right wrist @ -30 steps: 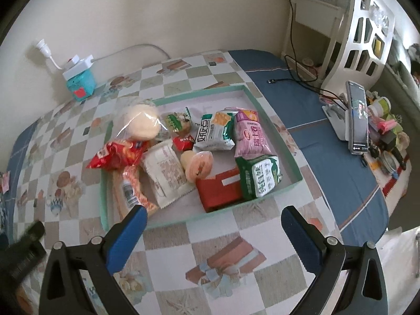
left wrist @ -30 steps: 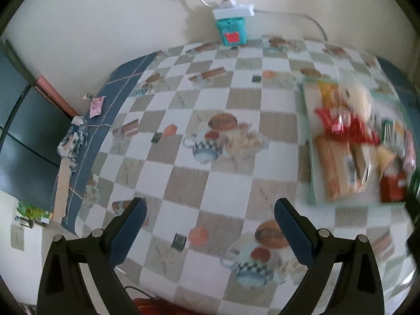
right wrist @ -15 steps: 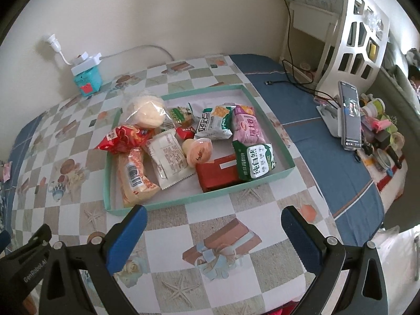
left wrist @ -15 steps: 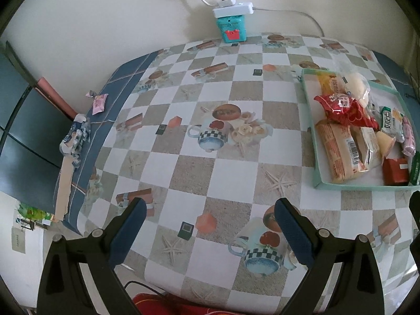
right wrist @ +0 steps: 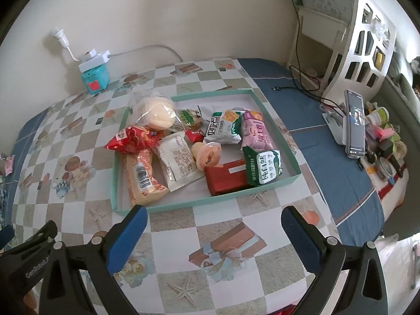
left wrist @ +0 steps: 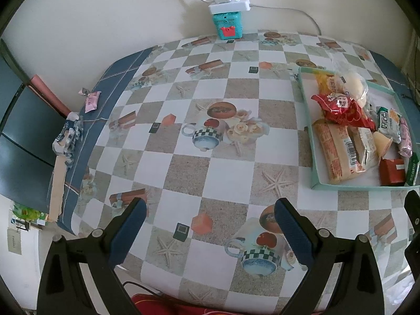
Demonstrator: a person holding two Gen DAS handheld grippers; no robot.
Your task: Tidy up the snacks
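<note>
A teal tray (right wrist: 202,202) on the checked tablecloth holds several snack packets: a red bag (right wrist: 131,139), a bagged bun (right wrist: 156,113), an orange bread pack (right wrist: 143,178), a white packet (right wrist: 178,160), a red box (right wrist: 225,179), a green pack (right wrist: 263,166) and a pink pack (right wrist: 256,134). My right gripper (right wrist: 214,225) is open and empty, just short of the tray's near edge. My left gripper (left wrist: 208,219) is open and empty over bare tablecloth, left of the tray (left wrist: 351,187).
A teal box with a white power strip (left wrist: 228,18) stands against the back wall. Wrappers (left wrist: 92,101) lie at the table's left edge. On the right are a phone on a stand (right wrist: 354,123), cables, small jars and a white shelf (right wrist: 367,34).
Both grippers have pulled back and risen from the tray; the views now take in more of the table. The left view has steadied. Both stay open.
</note>
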